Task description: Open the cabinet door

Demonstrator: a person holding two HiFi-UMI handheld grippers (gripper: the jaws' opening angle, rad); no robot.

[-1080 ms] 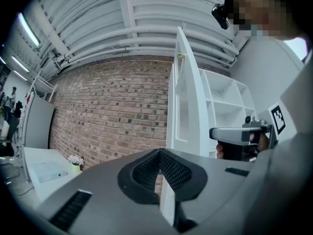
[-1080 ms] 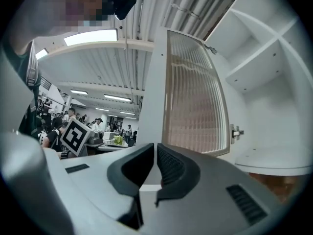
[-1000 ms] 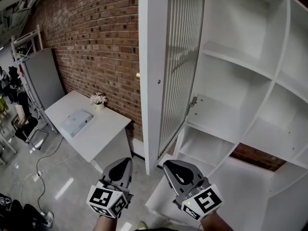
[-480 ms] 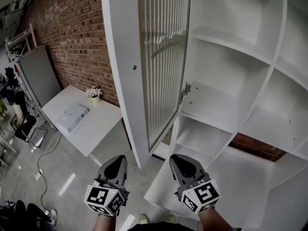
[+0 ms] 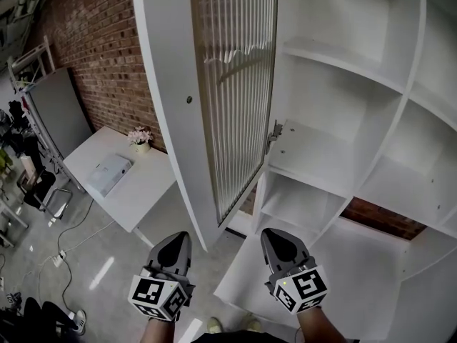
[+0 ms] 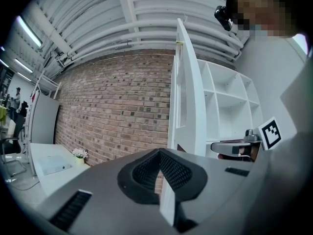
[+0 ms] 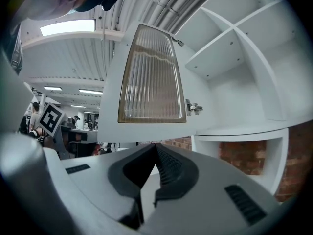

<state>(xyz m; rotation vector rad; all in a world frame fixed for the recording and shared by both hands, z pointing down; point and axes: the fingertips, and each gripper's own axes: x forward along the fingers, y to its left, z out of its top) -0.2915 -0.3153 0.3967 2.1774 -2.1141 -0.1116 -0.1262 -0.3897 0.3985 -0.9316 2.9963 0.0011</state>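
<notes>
We hold the left gripper [image 5: 175, 240] at 7 o'clock and the right gripper [image 5: 277, 236] at 5 o'clock, jaws together, empty; the cabinet door [image 5: 232, 84] stands open at 12 o'clock, clear of both.

Cabinet door [image 5: 214, 98] open, white shelves [image 5: 343, 66] behind

A white table [image 5: 146, 195] stands against the brick wall [image 5: 107, 56], carrying a small pot of pale flowers [image 5: 141, 137] at its wall edge and a flat white device [image 5: 107, 176] nearby, the two apart. On the glossy grey floor [image 5: 107, 266] below are a trailing cable [image 5: 66, 247] and a chair [image 5: 41, 190] beyond the table's far end. At right, white cabinet shelves [image 5: 335, 70] meet upright dividers.
</notes>
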